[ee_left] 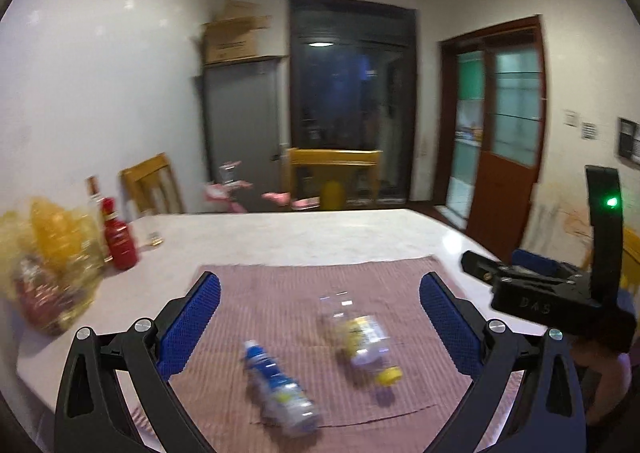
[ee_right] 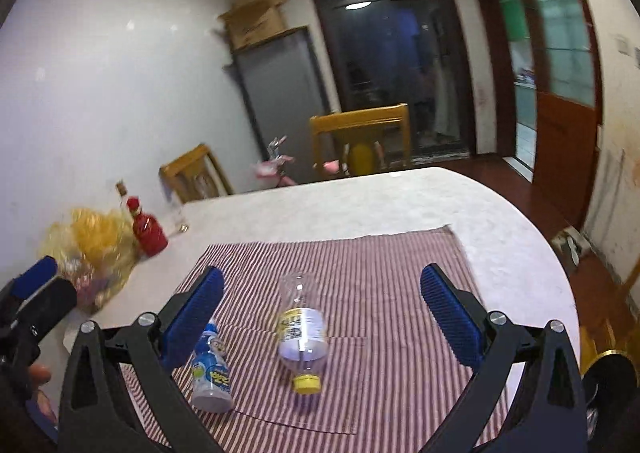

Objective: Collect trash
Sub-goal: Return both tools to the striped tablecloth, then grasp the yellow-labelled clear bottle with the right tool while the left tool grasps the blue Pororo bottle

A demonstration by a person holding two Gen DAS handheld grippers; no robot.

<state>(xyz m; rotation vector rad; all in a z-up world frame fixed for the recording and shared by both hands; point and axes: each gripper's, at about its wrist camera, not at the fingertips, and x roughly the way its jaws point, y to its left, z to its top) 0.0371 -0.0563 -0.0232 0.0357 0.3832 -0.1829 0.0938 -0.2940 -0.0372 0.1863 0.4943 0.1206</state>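
Both the left claw [ee_left: 320, 317] and right claw [ee_right: 322, 313] hover released over two empty-looking, likely light and crushable bottles lying on the striped cloth [ee_right: 400, 273] near the table's [ee_right: 500, 237] front edge: a clear yellow-capped plastic bottle [ee_right: 302, 329] and a small blue-labelled plastic bottle [ee_right: 210, 373], each best gripped gently across its labelled middle

- The cloth [ee_right: 380, 293] was striped in dull red and white.
- The table [ee_right: 500, 233] was topped in mottled off-white.
- One clear bottle [ee_right: 302, 333] was marked by a yellow cap and a yellow-and-white label.
- The smaller bottle [ee_right: 211, 371] was wrapped in blue and white.
- Blue pads [ee_right: 450, 313] on black arms were seen on the right gripper [ee_right: 320, 317].
- A red bottle [ee_right: 149, 229] and a yellow bag [ee_right: 100, 245] were seen.
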